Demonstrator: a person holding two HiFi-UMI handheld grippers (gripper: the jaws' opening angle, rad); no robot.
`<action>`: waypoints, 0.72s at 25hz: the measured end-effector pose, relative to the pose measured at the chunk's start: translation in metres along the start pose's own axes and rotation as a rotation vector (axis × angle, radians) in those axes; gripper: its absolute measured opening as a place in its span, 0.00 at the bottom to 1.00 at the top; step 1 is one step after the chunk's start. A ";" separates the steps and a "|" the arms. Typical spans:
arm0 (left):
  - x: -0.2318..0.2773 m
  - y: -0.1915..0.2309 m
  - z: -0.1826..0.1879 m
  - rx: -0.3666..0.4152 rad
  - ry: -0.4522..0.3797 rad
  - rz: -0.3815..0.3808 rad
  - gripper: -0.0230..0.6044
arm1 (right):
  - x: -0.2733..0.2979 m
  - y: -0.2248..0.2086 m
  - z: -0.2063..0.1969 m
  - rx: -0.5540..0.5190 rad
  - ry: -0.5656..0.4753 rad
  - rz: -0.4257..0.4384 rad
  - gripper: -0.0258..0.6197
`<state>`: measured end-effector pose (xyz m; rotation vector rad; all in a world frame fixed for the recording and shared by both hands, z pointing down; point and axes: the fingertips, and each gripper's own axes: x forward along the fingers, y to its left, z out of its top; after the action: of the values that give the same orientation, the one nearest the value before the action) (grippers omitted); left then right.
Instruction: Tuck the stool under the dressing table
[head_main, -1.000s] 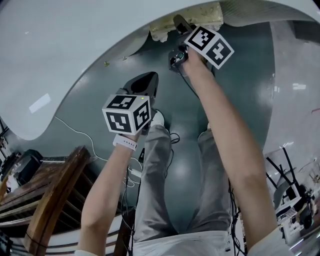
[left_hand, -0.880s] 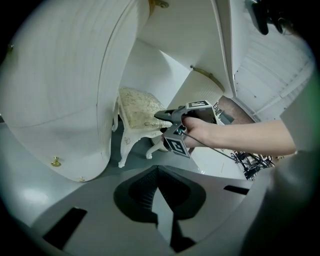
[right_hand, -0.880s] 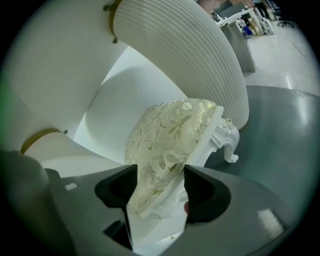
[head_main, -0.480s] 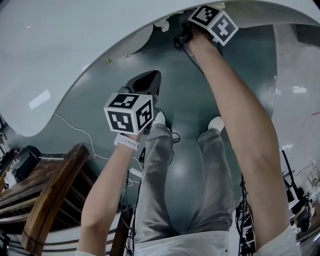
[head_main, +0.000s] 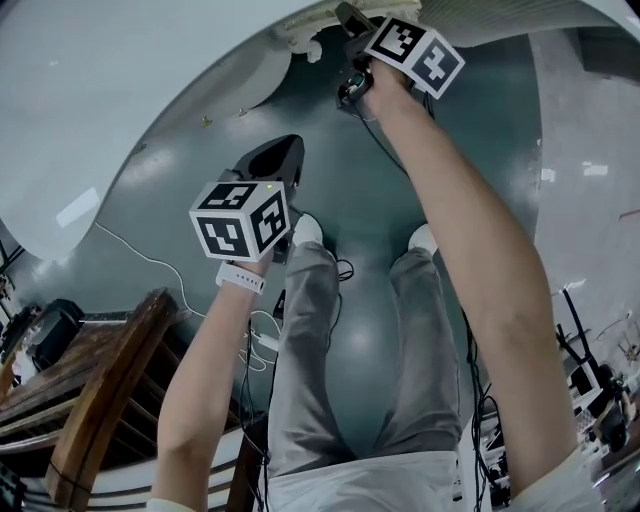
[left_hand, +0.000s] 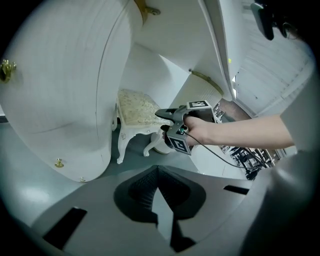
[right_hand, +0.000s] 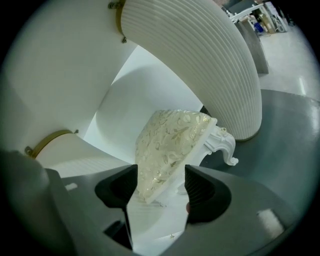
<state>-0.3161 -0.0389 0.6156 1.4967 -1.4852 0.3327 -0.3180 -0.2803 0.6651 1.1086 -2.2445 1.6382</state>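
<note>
The stool (left_hand: 135, 107) is white with carved legs and a cream embroidered seat (right_hand: 172, 145). It stands in the knee gap of the white dressing table (left_hand: 55, 75), and in the head view only a sliver of the stool (head_main: 300, 35) shows under the table top (head_main: 120, 80). My right gripper (right_hand: 160, 182) has just been closing a little and is shut on the seat's near edge, which fills the gap between its jaws. The right gripper (head_main: 342, 14) reaches to the table's rim. My left gripper (left_hand: 157, 170) is shut and empty, hanging above the grey floor, well short of the stool.
The table's ribbed round pedestals (right_hand: 200, 50) flank the gap on both sides. Dark wooden furniture (head_main: 100, 400) stands at the lower left. A thin cable (head_main: 150, 262) runs over the floor near the person's shoes (head_main: 308, 230). Stands and gear (head_main: 590, 380) crowd the right edge.
My right gripper and the stool have moved further in under the table top, so much less of the seat shows in the head view. The left gripper has stayed about where it was.
</note>
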 end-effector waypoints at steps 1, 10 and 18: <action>-0.001 -0.003 0.001 -0.003 -0.003 0.001 0.05 | -0.006 0.000 0.001 -0.004 0.002 0.004 0.50; -0.022 -0.046 0.006 -0.027 -0.045 -0.005 0.05 | -0.084 0.007 0.010 -0.069 0.051 0.010 0.50; -0.050 -0.098 -0.006 -0.068 -0.095 -0.029 0.05 | -0.167 0.023 0.012 -0.152 0.108 0.021 0.50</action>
<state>-0.2387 -0.0238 0.5392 1.4954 -1.5331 0.1939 -0.2097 -0.2092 0.5563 0.9404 -2.2748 1.4681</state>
